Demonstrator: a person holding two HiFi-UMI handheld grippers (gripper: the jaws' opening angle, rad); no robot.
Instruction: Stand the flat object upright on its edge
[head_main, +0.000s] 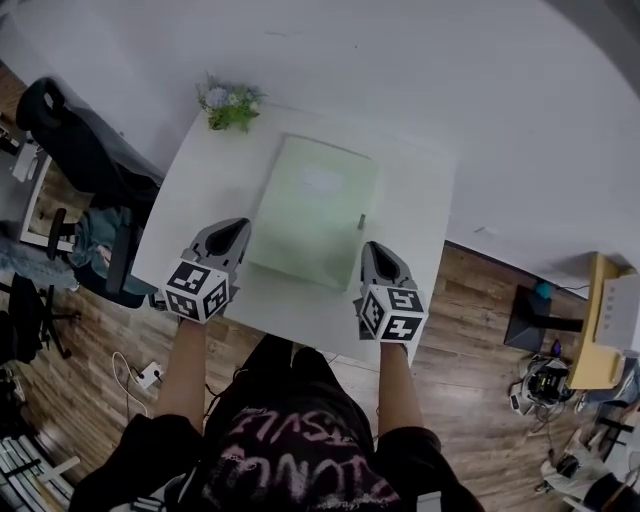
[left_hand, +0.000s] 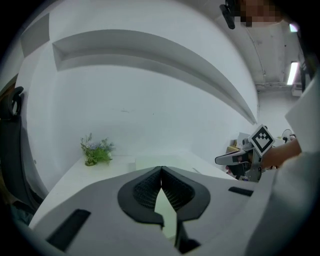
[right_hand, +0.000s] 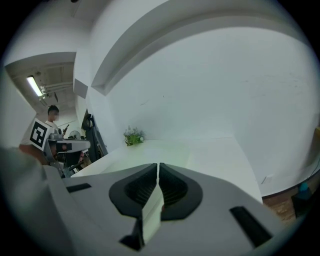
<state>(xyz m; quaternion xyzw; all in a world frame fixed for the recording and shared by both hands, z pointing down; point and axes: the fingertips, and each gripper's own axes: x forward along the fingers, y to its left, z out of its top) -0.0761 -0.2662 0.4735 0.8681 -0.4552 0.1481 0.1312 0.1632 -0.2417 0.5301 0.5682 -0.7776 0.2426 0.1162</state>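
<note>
Green folder (head_main: 312, 210) is lying flat mid-tabletop (head_main: 425, 190), with a plant (head_main: 230, 105) at the far corner. Left claw (head_main: 238, 228) and right claw (head_main: 371, 248) are both closed with nothing in them, just beside its near corners. My take: open one, slip a jaw under the near edge, pinch, then tip it up slowly while the other claw steadies it so it doesn't slide.

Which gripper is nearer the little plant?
The left gripper, at the left edge of the flat green object; the plant sits beyond it at the far left corner of the table. The right gripper is across the object.
</note>
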